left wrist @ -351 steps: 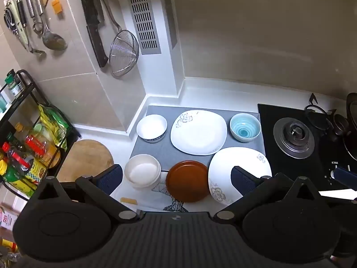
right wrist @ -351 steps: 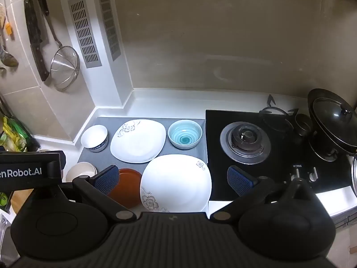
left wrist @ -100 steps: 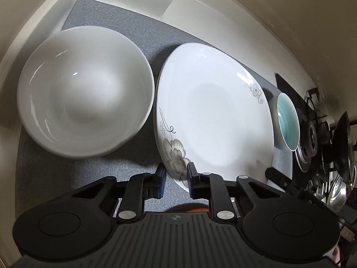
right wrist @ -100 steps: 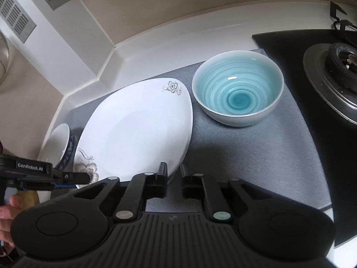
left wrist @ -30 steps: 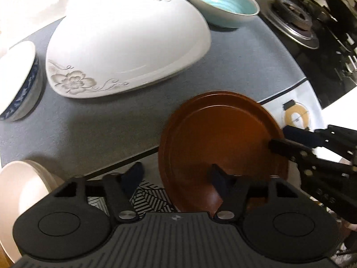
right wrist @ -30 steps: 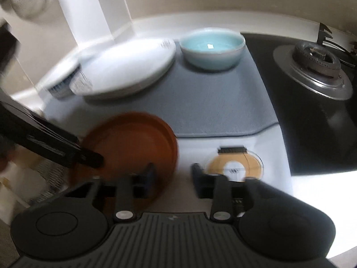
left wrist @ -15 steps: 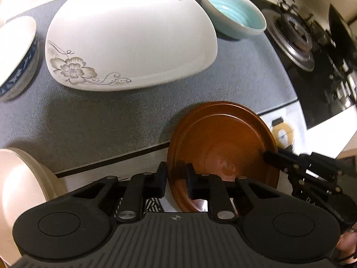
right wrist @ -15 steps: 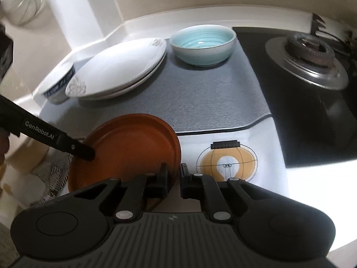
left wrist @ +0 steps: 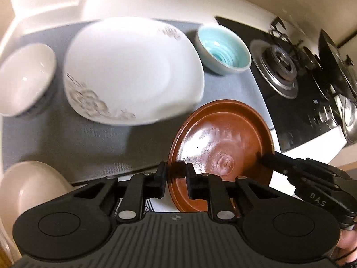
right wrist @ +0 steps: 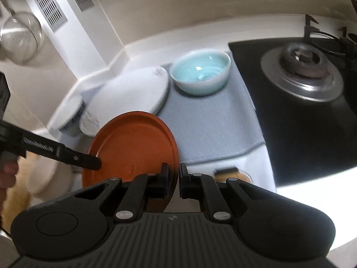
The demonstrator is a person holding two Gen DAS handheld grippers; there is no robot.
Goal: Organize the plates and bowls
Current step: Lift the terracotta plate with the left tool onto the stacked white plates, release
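Both grippers hold the brown plate [left wrist: 223, 138], lifted and tilted above the counter. My left gripper [left wrist: 176, 174] is shut on its left rim. My right gripper [right wrist: 173, 178] is shut on its right rim; the plate's orange top [right wrist: 133, 147] shows in the right wrist view. The stacked white flowered plates [left wrist: 133, 69] lie on the grey mat [left wrist: 67, 143]. A turquoise bowl [left wrist: 223, 51] stands right of them, a white blue-rimmed bowl [left wrist: 22, 78] left of them, and a cream bowl [left wrist: 29, 189] at the near left.
The black gas hob [left wrist: 287, 76] with a burner lies to the right, with a pot lid [left wrist: 334, 62] beyond it. A round orange sticker [right wrist: 232, 174] lies on the white counter near the mat's front edge. The white wall corner [right wrist: 96, 44] stands behind.
Both grippers closed on the brown plate's opposite rims and have lifted it off the counter, tilting it. Earlier the second white plate went onto the first.
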